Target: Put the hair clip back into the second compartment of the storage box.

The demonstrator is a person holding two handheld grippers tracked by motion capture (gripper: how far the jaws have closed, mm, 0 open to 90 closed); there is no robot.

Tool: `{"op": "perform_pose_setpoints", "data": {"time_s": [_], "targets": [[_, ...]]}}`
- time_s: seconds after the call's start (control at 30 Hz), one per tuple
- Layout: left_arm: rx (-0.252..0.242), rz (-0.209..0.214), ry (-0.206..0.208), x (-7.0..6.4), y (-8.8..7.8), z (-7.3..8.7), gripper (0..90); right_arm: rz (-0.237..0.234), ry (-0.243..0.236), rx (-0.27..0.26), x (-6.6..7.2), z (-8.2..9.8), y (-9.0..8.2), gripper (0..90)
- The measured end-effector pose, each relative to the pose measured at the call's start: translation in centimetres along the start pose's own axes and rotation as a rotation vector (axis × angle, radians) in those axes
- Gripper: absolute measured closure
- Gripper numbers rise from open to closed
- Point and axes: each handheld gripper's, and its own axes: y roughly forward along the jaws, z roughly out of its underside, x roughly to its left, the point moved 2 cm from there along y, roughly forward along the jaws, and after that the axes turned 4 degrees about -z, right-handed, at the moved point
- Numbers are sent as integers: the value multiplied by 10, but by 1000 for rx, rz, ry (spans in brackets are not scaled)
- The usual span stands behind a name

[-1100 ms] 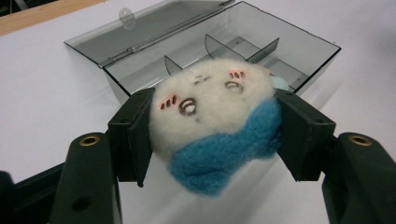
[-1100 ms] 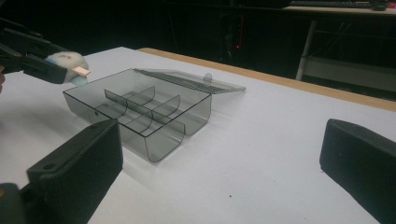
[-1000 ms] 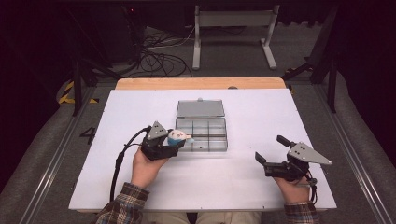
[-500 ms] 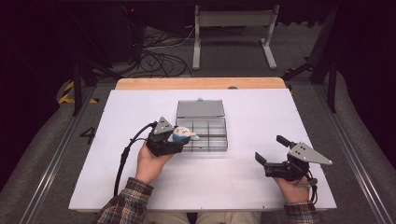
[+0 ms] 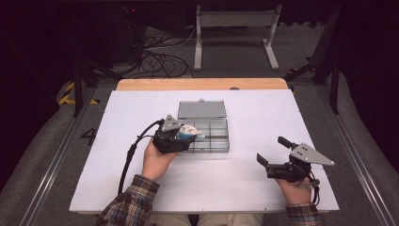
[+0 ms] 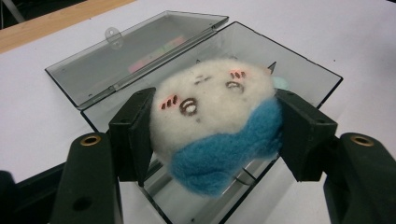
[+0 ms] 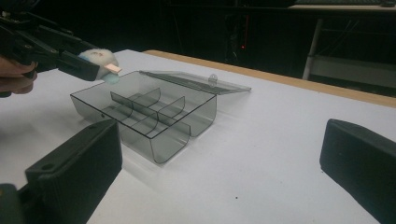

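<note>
We can't make out much of the plush toy (image 6: pixel 215 126) from above, since the left gripper (image 5: pixel 181 136) and its hand cover most of it; up close it's a white fuzzy ball with a blue patch and a little stitched face, and its lower part hides some of the box under it. The left jaws are clamped on the toy from both sides, holding it over the near left corner of the clear compartment box (image 5: pixel 211 136). How many compartments the box has is hard to count through the tinted plastic. We count one toy, one box with its lid (image 5: pixel 201 109) flipped open behind it, and two grippers. The right gripper (image 5: pixel 275 157) sits near the worktop's near right corner, jaws spread wide with nothing between them. The worktop (image 5: pixel 263 113) is plain white with a wooden strip (image 5: pixel 202 84) along the far edge; the room beyond is dark, with cables (image 5: pixel 164 56) on the floor.
</note>
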Motion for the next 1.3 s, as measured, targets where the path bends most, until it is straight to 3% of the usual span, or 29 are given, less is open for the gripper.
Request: {"op": "perform_pose_setpoints", "data": {"time_s": [0.3, 0.43, 0.7, 1.3], "targets": [[-14, -19, 6, 2, 6, -9, 364, 2, 1, 9, -1, 1, 1, 0], [-28, -20, -14, 5, 9, -10, 364, 4, 1, 10, -2, 1, 0, 0], [-32, -2, -43, 8, 15, -12, 364, 8, 2, 8, -3, 1, 0, 0], [-23, 28, -52, 3, 28, -30, 363, 9, 6, 4, -4, 1, -2, 0]]}}
